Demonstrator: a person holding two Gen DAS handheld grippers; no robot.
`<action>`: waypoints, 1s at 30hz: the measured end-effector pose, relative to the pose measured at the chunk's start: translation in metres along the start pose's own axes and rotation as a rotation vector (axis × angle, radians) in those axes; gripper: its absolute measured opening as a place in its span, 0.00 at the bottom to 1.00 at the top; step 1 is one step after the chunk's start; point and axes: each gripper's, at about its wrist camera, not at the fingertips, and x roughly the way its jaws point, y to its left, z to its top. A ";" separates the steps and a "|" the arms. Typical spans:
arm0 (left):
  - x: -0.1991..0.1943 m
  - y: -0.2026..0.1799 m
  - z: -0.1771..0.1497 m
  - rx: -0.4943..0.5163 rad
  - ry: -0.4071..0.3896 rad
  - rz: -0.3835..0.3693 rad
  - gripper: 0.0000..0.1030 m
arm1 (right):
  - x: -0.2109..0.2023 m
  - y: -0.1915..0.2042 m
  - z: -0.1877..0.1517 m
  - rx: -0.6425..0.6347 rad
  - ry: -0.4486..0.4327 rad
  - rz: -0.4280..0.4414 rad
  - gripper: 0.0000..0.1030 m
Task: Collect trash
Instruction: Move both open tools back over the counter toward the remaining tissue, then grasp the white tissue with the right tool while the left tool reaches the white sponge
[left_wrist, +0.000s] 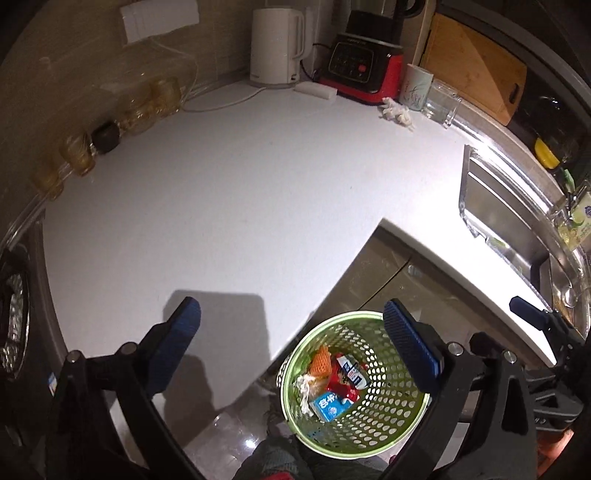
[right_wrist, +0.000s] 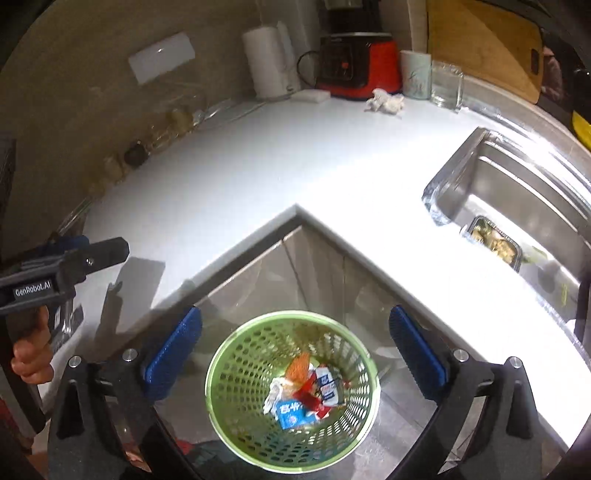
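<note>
Trash already lies in the green basket (right_wrist: 291, 391) on the floor below the counter (right_wrist: 258, 158) corner, both the right gripper (right_wrist: 295, 354) and left gripper (left_wrist: 291, 343) spread wide and empty above it, so next comes reaching the crumpled tissue (right_wrist: 384, 101) far from the basket, beside the red blender (right_wrist: 358, 66)

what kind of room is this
Most likely a home kitchen: a steel sink is set into a white L-shaped countertop, with a white kettle and a wooden cutting board along the back wall.
</note>
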 end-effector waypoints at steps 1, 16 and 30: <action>0.001 0.000 0.010 0.012 -0.011 -0.005 0.92 | -0.002 -0.001 0.011 0.004 -0.016 -0.022 0.97; 0.089 -0.039 0.163 -0.197 -0.071 0.072 0.92 | 0.076 -0.093 0.177 0.017 -0.061 -0.050 0.98; 0.232 -0.091 0.301 -0.360 -0.106 0.155 0.92 | 0.256 -0.169 0.327 -0.099 -0.015 -0.072 0.97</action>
